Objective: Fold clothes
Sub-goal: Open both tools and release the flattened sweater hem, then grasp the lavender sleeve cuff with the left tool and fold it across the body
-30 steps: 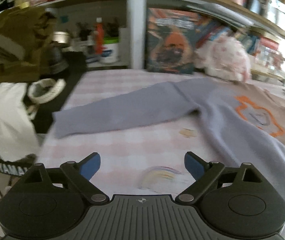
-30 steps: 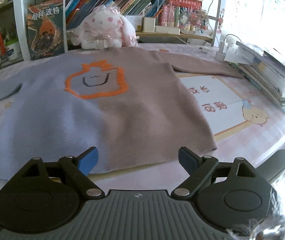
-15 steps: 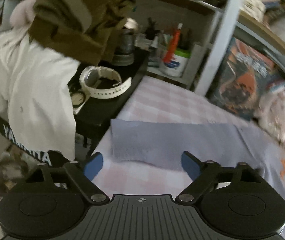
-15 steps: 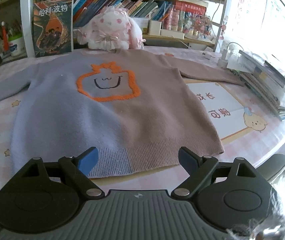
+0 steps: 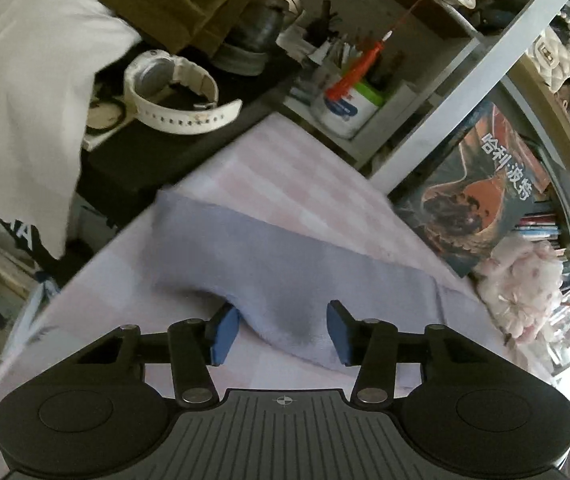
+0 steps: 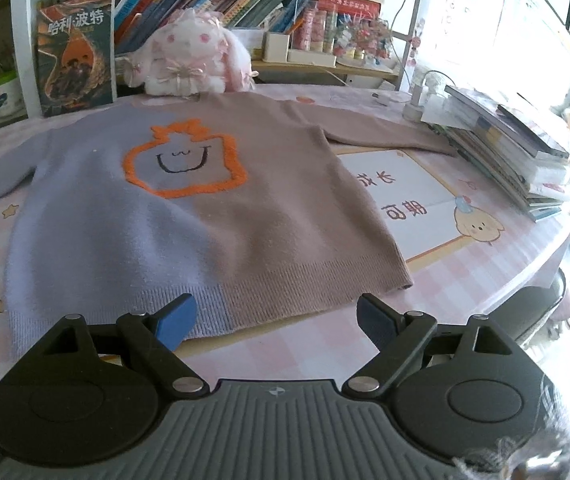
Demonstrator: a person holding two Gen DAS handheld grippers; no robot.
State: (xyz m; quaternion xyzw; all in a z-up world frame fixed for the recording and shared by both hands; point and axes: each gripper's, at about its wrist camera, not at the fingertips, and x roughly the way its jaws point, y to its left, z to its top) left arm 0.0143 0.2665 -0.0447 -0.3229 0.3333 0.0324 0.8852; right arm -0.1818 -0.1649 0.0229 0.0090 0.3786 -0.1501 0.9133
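Observation:
A sweater, half lavender and half tan with an orange outline figure, lies flat on the pink checked table (image 6: 465, 280); its body (image 6: 213, 216) fills the right wrist view. Its lavender left sleeve (image 5: 269, 264) stretches across the left wrist view. My left gripper (image 5: 281, 336) is open with its blue fingers (image 5: 223, 334) on either side of a raised fold of that sleeve. My right gripper (image 6: 273, 320) is open and empty, just in front of the sweater's ribbed hem (image 6: 245, 304).
A pink plush rabbit (image 6: 189, 56) and a poster book (image 6: 73, 56) stand behind the sweater. A stack of books (image 6: 513, 148) lies at the right. Past the table's left edge are a black stand with a white watch (image 5: 173, 92) and hanging white cloth (image 5: 25, 80).
My left gripper swung left along the sleeve, came down over it near the cuff and its fingers narrowed around a fold. My right gripper drew back slightly from the hem.

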